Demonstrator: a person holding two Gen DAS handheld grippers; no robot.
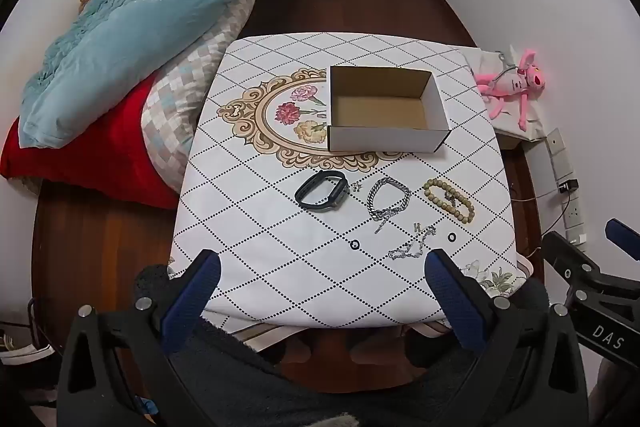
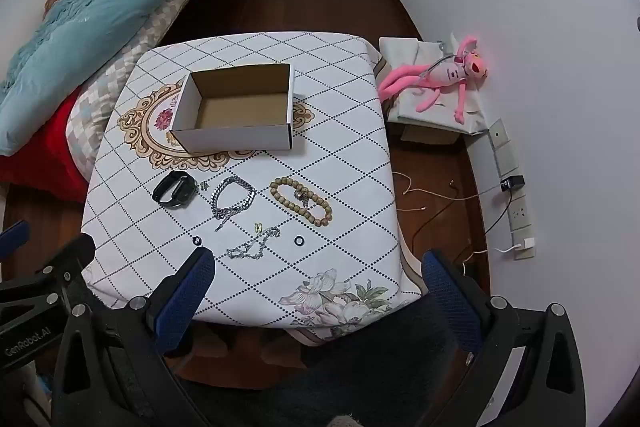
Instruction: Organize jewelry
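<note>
An open, empty cardboard box [image 1: 386, 107] [image 2: 236, 107] stands on the patterned tablecloth [image 1: 280, 227]. In front of it lie a black wristband [image 1: 322, 191] [image 2: 175, 189], a silver chain bracelet [image 1: 389, 199] [image 2: 233, 201], a beaded bracelet [image 1: 449, 199] [image 2: 301, 201], a thin silver necklace [image 1: 412, 245] [image 2: 252, 243] and two small black rings [image 1: 354, 245] [image 1: 452, 237]. My left gripper [image 1: 320, 291] is open and empty, held above the table's near edge. My right gripper [image 2: 318, 291] is open and empty, to the right of the left one.
A bed with a blue quilt [image 1: 132, 27] and red blanket [image 1: 80, 159] lies left of the table. A pink plush toy [image 2: 444, 73] rests on a covered box at the right. Cables and wall sockets [image 2: 516, 211] run along the right wall. Dark wood floor surrounds the table.
</note>
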